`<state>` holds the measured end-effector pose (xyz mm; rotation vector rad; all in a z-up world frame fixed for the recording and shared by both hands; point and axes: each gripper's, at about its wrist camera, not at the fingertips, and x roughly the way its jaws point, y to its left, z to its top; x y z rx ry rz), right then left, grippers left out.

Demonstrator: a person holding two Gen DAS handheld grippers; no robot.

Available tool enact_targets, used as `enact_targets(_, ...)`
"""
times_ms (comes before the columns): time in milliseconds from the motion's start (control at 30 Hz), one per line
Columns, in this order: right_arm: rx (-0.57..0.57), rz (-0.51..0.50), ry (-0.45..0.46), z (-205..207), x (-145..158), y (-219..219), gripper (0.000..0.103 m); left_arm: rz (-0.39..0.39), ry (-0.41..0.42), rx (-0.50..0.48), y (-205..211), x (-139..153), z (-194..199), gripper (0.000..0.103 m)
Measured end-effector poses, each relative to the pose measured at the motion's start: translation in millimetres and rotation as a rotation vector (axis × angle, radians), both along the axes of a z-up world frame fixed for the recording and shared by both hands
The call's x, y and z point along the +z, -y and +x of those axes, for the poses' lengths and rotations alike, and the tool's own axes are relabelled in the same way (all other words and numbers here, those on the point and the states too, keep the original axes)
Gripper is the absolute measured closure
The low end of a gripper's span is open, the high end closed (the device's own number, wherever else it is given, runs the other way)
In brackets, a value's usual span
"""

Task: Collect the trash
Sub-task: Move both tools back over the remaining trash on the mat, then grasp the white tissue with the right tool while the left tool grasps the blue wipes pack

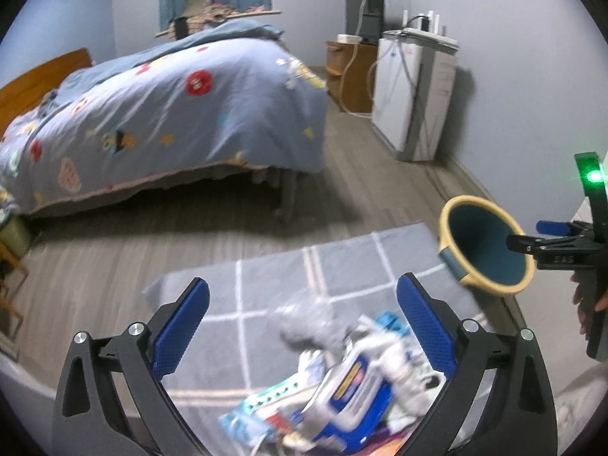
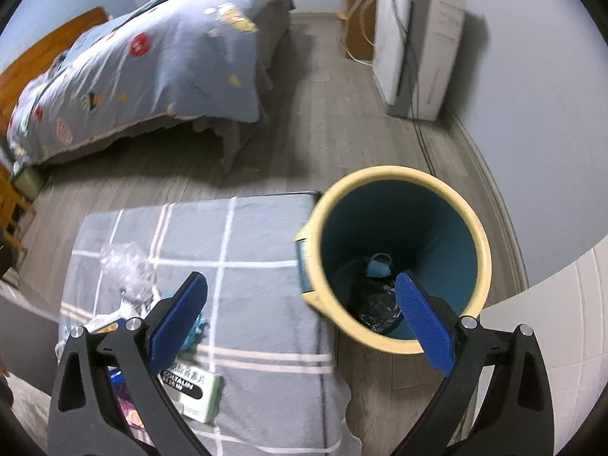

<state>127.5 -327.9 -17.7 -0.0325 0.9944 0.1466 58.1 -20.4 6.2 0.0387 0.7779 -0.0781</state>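
1. Bedroom floor of grey boards held a bed (image 1: 163,114) with a patterned blue quilt, a white cabinet (image 1: 414,95) by the wall, and a low pad (image 2: 262,235) in grey checked cloth.
2. Trash (image 1: 334,380) lay heaped at the pad's near end: a blue-and-white packet, crumpled clear plastic (image 2: 127,269), and a green-edged box (image 2: 193,383).
3. Just beside the pad stood a bin (image 2: 395,182) with a yellow rim, holding a black bag and a small blue scrap.
4. Over the heap, the left gripper (image 1: 304,326) had its jaws wide apart and held nothing.
5. Above the bin's edge, the right gripper (image 2: 304,323) likewise had its jaws apart and empty.
6. The pieces looked light and thin; the plastic would likely crush and slip, so a pinch on a bunched fold seemed best.
7. The box looked stiffer and might be taken across its narrow sides.
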Motion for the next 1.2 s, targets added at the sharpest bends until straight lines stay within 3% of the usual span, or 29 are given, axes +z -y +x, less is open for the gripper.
enact_targets(133,0.045,-0.043,0.011,-14.6,-4.1,-32.8,0.006,-0.006,-0.019,0.031,-21.7,-13.7,-11.4,0.005)
enact_targets(367,0.065,0.013,0.047,-41.9,-14.9,-72.1,0.006,0.009,-0.024,0.059,-40.7,-29.5,-19.0,0.005)
enact_targets(500,0.083,0.023,0.015,-50.8,-33.9,-93.0,0.006,-0.011,-0.042,0.059,-46.6,-33.9,-17.9,0.005)
enact_targets(833,0.26,-0.055,-0.046,-61.7,-73.9,-151.0,0.008,-0.036,-0.085,0.102,-62.6,-40.6,-7.0,0.005)
enact_targets(1000,0.326,-0.069,-0.078,-63.9,-85.1,-168.3,0.049,-0.038,-0.097,0.097,-63.9,-43.5,-2.8,0.005)
enact_targets(1167,0.365,-0.106,-0.128,-64.0,-98.7,-179.7,0.073,-0.038,-0.11,0.092,-62.2,-46.8,0.4,0.005)
enact_targets(1200,0.361,-0.111,-0.132,-63.4,-99.5,-179.4,0.074,-0.038,-0.113,0.089,-61.5,-47.4,0.7,0.005)
